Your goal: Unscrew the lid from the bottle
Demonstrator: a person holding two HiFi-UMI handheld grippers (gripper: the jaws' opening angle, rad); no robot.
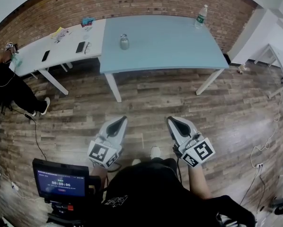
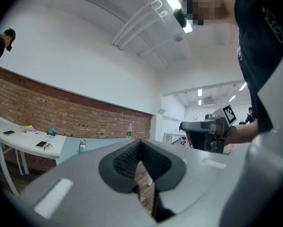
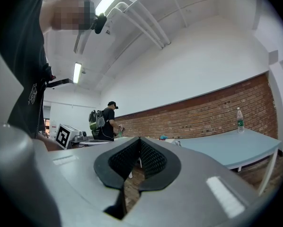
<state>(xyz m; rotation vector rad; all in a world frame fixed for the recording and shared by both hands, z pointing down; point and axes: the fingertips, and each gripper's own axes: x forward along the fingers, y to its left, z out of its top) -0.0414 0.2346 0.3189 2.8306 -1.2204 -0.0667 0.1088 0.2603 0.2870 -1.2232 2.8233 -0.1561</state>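
Looking down through the head view, I saw the left gripper and the right gripper side by side, near each other, both pointing level over the wooden floor. In the left gripper view the dark ribbed pads were pressed together with nothing between them. In the right gripper view the pads were also together, and that gripper was also empty.

The metal bottle stood upright on the blue table, straight ahead of the two grippers and well apart from them, a little more on the side of the left one. Its lid was on top of it. From the left gripper this bottle appeared ahead and to the left of the closed jaws. From the right gripper it was only a very small shape, too small for me to describe.

A plastic water bottle stood at the far corner of the same table, ahead and to the right of the right gripper, close to the brick wall. A white table joined the blue one, far to the left of the left gripper, and a person stood at its end. A screen was low beside the left gripper, on its outer side.
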